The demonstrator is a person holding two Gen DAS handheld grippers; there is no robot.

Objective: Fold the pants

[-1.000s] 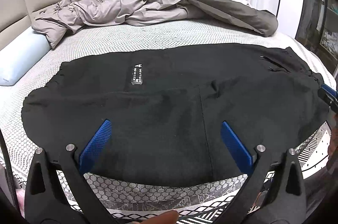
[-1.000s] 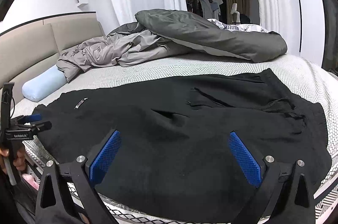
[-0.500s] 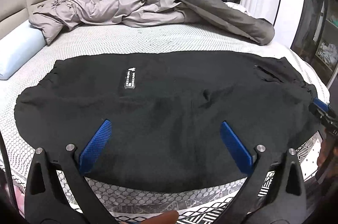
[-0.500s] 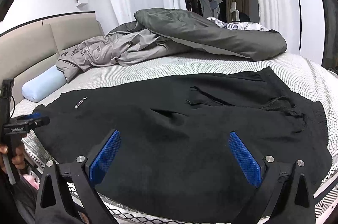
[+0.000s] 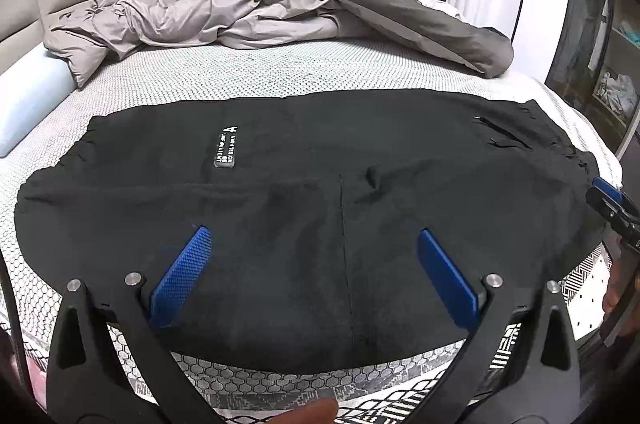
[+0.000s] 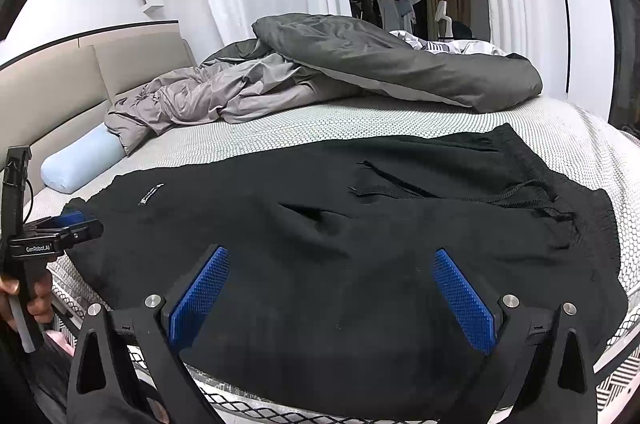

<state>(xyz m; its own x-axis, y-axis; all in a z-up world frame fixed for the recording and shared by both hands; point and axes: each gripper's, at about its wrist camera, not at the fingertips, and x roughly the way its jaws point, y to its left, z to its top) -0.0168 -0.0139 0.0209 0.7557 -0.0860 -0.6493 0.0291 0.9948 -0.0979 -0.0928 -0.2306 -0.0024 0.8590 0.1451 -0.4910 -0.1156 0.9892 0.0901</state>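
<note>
Bed fills both views, honeycomb-pattern cover; grey duvet is heaped across the upper half of the frame, and a pale blue bolster sits at the left edge.

Black pants lie spread flat across the centre and lower half of both views, running left to right, with the near edge close to the bed's front edge. Waistband with its drawstring is at centre right in the right wrist view; the white logo patch sits left of centre in the left wrist view.

Expect soft, limp, light knit that drapes, sags and drags on the cover. You won't lift it stiffly, so pinch through both layers at an edge. Best holds are probably the waistband corner for your right side and the hem end at the frame's left for your left.

Left gripper is spread wide and holds nothing, over the lower middle of the cloth. Right gripper is likewise spread and bare, over the near edge.
</note>
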